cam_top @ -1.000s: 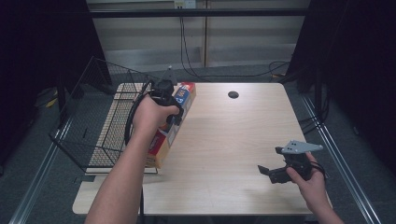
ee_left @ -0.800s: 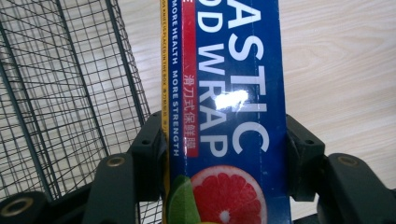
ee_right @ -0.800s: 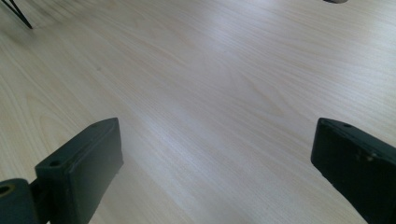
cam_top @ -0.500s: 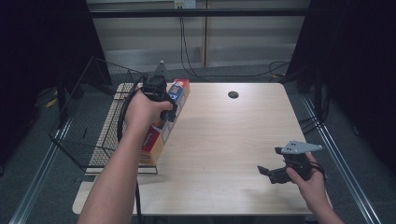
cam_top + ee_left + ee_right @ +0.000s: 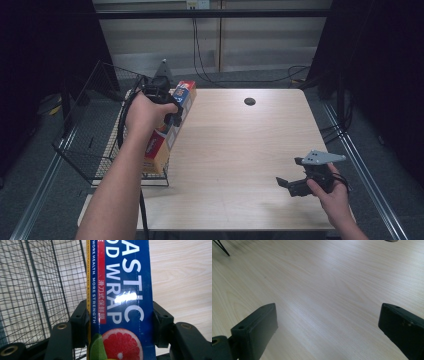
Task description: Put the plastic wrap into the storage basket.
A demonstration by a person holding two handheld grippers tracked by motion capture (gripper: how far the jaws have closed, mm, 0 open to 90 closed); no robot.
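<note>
Transfer is judged unfinished: plastic wrap box (image 5: 120,302) is clamped by left gripper (image 5: 165,102) at the table's (image 5: 240,150) left edge beside wire basket (image 5: 95,130), while right gripper (image 5: 300,184) is held spread and empty.

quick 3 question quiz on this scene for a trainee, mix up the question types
1. True or false: the left gripper is shut on the plastic wrap box.
2. Where does the wire basket sit relative to the box: A the person's left, B the person's right, C on top?
3. Fill in: the right gripper has its fingers ____ above the bare table.

Key: 1 true; 2 A; 3 open
</note>
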